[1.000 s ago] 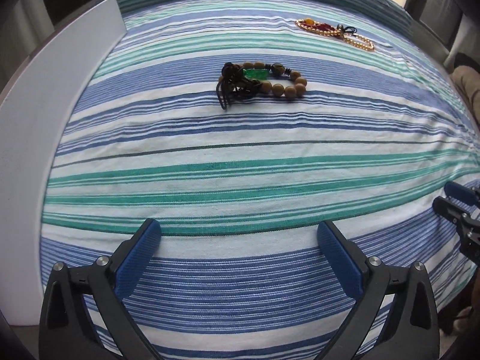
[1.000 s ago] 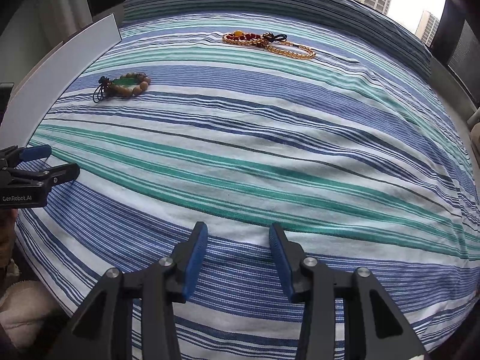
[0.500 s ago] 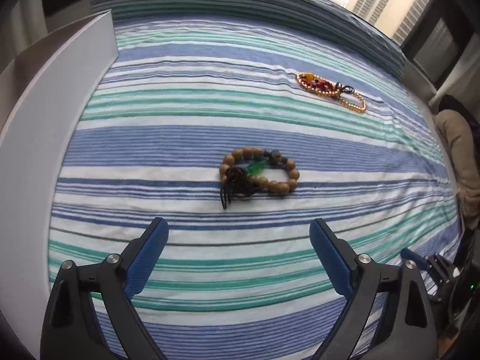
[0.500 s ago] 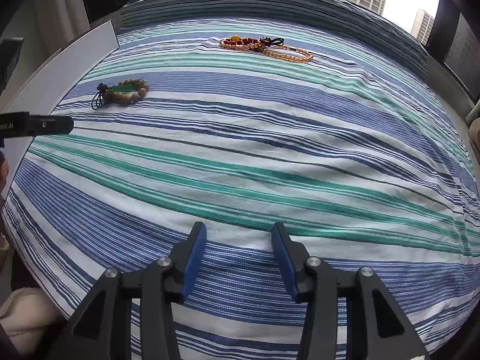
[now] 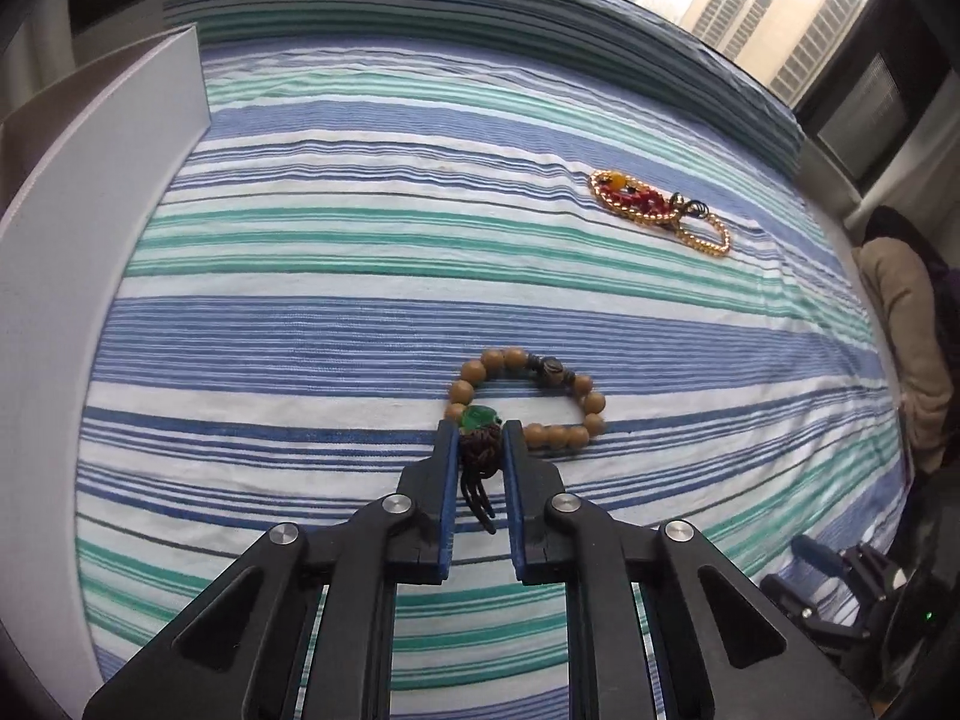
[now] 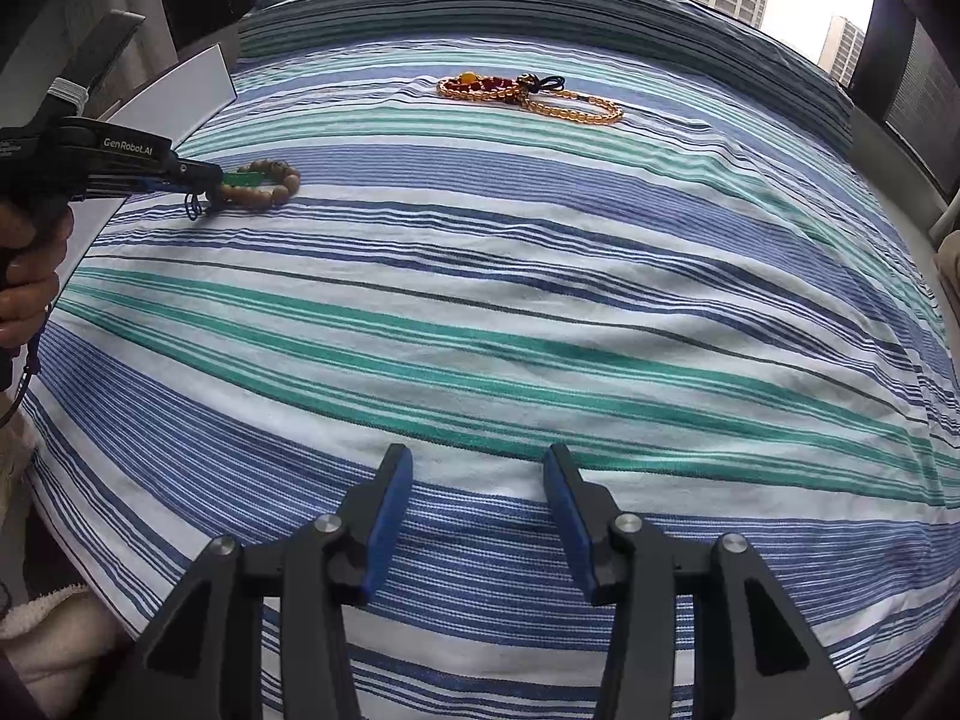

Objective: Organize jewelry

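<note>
A wooden bead bracelet [image 5: 561,414] with a green stone and a dark tassel lies on the striped cloth. My left gripper [image 5: 480,429] is shut on its tassel knot, just below the green stone; the beads rest on the cloth. It also shows in the right wrist view [image 6: 270,183], with the left gripper [image 6: 207,177] at its left end. A gold and red bead necklace [image 5: 654,210] lies farther back right, also in the right wrist view [image 6: 528,96]. My right gripper [image 6: 477,468] is open and empty near the cloth's front edge.
A white board [image 5: 78,228] stands along the left edge of the striped cloth [image 5: 360,330]. A person in beige [image 5: 906,324] sits at the right. A window with towers is behind.
My left gripper moved forward to the wooden bracelet and closed on its tassel knot. The right gripper stayed near the front edge, still open.
</note>
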Action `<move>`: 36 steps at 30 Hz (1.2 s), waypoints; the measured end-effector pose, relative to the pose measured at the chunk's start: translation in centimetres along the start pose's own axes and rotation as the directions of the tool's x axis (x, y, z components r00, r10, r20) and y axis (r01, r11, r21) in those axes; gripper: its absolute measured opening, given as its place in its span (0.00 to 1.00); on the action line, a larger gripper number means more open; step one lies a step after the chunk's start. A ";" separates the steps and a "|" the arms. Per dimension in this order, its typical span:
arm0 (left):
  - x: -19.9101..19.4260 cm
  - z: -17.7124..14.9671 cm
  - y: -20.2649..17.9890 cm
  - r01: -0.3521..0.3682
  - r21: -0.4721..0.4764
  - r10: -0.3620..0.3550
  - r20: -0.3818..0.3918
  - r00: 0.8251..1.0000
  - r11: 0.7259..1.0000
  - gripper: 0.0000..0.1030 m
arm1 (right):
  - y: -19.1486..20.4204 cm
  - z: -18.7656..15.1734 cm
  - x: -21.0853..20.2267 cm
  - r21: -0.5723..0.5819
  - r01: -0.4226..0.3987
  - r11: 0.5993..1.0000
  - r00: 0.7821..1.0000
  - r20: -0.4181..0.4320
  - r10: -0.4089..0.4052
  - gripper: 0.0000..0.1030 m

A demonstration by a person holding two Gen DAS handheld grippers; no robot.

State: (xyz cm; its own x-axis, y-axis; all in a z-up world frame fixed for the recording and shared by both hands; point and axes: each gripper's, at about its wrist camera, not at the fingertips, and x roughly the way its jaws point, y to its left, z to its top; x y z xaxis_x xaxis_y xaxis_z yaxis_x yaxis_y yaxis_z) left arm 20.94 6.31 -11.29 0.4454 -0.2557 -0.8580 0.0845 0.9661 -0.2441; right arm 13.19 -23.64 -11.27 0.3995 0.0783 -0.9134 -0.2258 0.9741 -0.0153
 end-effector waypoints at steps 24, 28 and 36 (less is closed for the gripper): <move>-4.2 -10.2 5.1 -0.076 0.066 0.080 -0.071 0.994 0.995 0.70 | 0.1 0.8 0.6 0.005 0.013 1.000 0.999 -0.050 -0.013 0.46; -3.3 -10.5 4.3 -0.104 0.124 0.115 -0.086 0.990 0.987 0.70 | 0.0 1.7 0.3 0.009 -0.044 0.999 0.995 -0.093 0.045 0.46; -3.4 -11.6 5.2 -0.108 0.115 0.119 -0.095 0.988 0.987 0.33 | 4.0 12.7 -0.2 -0.098 -0.227 0.969 0.973 -0.071 0.221 0.46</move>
State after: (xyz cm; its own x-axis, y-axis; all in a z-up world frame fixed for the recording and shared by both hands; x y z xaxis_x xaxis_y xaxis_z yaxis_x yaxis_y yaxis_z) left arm 9.49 11.74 -14.92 0.3655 -0.1412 -0.9200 0.1382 0.9857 -0.0963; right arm 23.48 -17.07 -5.96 0.2758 0.2765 -0.9206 -0.3967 0.9051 0.1530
